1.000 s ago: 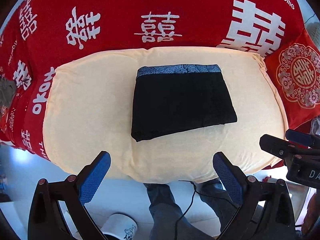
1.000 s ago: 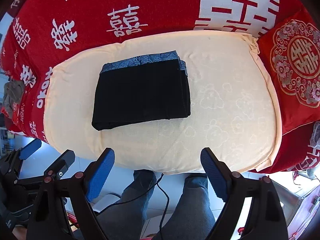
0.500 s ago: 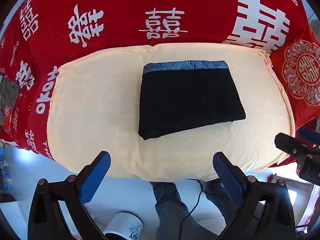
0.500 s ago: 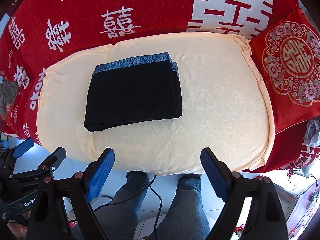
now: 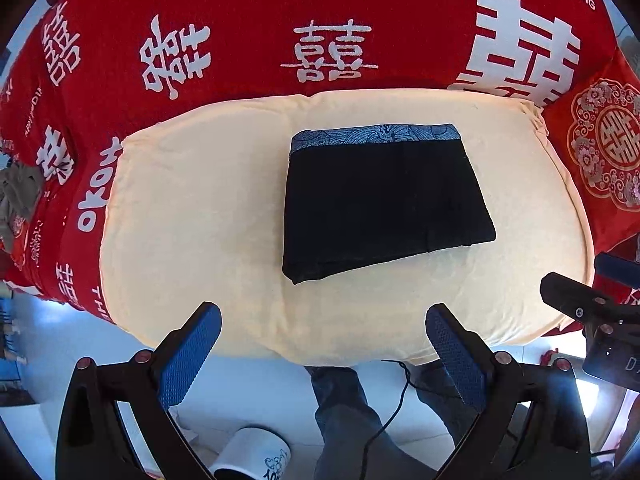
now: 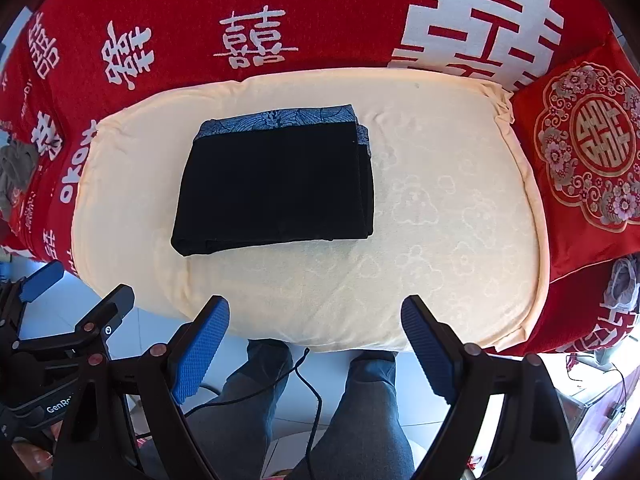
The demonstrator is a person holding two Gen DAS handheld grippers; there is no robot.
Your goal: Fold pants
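The black pants (image 5: 384, 200) lie folded into a flat rectangle on the cream cushion (image 5: 192, 216), their blue patterned waistband along the far edge. In the right wrist view the pants (image 6: 276, 184) sit left of centre on the cushion (image 6: 448, 220). My left gripper (image 5: 322, 320) hangs open above the cushion's near edge, clear of the pants. My right gripper (image 6: 316, 314) is open too, nothing between its blue pads, also above the near edge. Both point steeply down.
A red blanket (image 5: 320, 20) with white characters covers the sofa behind the cushion. A red embroidered pillow (image 6: 592, 140) lies at the right. A person's legs in jeans (image 6: 360, 408) and a black cable are below. A white cup (image 5: 256, 456) stands on the floor.
The view shifts slightly; both grippers stay open and away from the folded pants, which have not moved on the cushion.
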